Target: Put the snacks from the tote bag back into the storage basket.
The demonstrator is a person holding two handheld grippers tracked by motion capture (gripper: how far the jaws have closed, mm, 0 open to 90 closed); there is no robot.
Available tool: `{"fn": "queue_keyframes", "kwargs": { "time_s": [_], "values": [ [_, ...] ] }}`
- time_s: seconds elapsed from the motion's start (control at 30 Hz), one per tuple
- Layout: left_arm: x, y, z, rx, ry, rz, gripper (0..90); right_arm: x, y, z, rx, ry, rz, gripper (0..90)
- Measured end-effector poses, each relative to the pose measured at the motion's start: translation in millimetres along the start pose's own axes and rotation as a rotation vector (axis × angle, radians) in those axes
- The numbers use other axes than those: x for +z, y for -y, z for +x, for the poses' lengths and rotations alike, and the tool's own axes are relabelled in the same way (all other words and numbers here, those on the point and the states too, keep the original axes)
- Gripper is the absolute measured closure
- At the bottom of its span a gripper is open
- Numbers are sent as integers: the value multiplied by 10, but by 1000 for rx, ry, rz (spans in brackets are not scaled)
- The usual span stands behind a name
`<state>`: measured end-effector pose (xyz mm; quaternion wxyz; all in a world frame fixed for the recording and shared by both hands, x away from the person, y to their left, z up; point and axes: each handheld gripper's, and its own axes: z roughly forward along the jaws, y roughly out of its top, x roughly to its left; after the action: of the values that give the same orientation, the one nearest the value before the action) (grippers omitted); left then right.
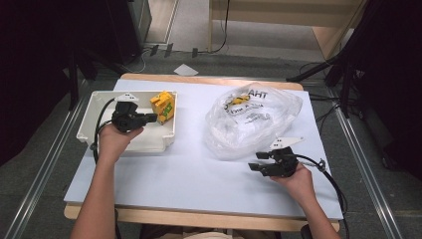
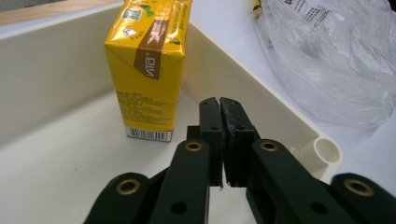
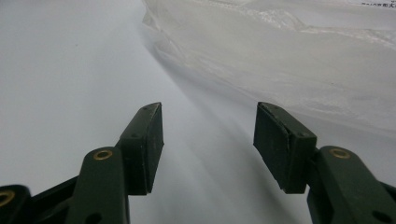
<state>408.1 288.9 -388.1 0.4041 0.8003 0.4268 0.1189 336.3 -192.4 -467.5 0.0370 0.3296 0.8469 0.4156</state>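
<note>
Left claw (image 2: 219, 140) empty, pressed together beside carton (image 2: 147, 70) in tray (image 1: 94, 130), upper left; right claw (image 3: 208, 144) apart: approach the bag (image 1: 251, 119) low.

the yellow carton (image 2: 148, 70) has its top cut off by the upper edge of the left gripper view, the plastic bag (image 3: 299, 56) runs off the top and right of the right gripper view, and its print (image 1: 247, 107) is too small to read from the high view.
</note>
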Motion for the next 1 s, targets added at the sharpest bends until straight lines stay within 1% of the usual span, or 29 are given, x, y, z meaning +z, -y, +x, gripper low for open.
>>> {"fn": "queue_keyframes", "kwargs": {
  "time_s": [0.13, 0.17, 0.23, 0.4, 0.47, 0.53, 0.57, 0.67, 0.73, 0.8, 0.83, 0.9, 0.97, 1.0],
  "values": [
    [51, 2, -35, 11, 1, -4, 900, 6, 1, 2, -2, -3, -1, 438],
    [64, 6, -39, 15, 1, -12, 900, 7, 1, 2, -3, -3, -1, 438],
    [89, 18, -43, 3, 3, -25, 900, 7, 2, 5, 0, -3, 2, 439],
    [151, 35, -48, -10, 6, -24, 900, 10, 3, 8, -2, -5, 1, 440],
    [199, 37, -55, -2, -2, -15, 900, 12, 2, 9, -1, -4, 2, 440],
    [235, 40, -52, -4, 0, -11, 900, 13, 3, 10, -1, -5, 2, 450],
    [252, 43, -50, -4, -7, -11, 900, 14, 4, 12, -1, -5, 2, 452],
    [289, 47, -42, -3, -12, -4, 900, 24, 7, 19, -2, -7, 4, 452],
    [343, 59, -21, -13, -13, -2, 900, 25, 9, 25, -5, -4, 5, 452],
    [388, 69, -7, -11, -16, 14, 900, 25, 10, 23, -4, -4, 5, 451],
    [407, 74, -4, -12, -23, 15, 900, 25, 10, 24, -3, -4, 5, 450],
    [445, 82, 11, -20, -18, 17, 900, 25, 12, 27, -6, -3, 8, 450],
    [478, 88, 22, -21, -18, 20, 900, 29, 14, 30, -7, -4, 8, 450],
    [489, 92, 26, -18, -24, 18, 900, 29, 15, 33, -6, -4, 9, 450]
  ]
}}
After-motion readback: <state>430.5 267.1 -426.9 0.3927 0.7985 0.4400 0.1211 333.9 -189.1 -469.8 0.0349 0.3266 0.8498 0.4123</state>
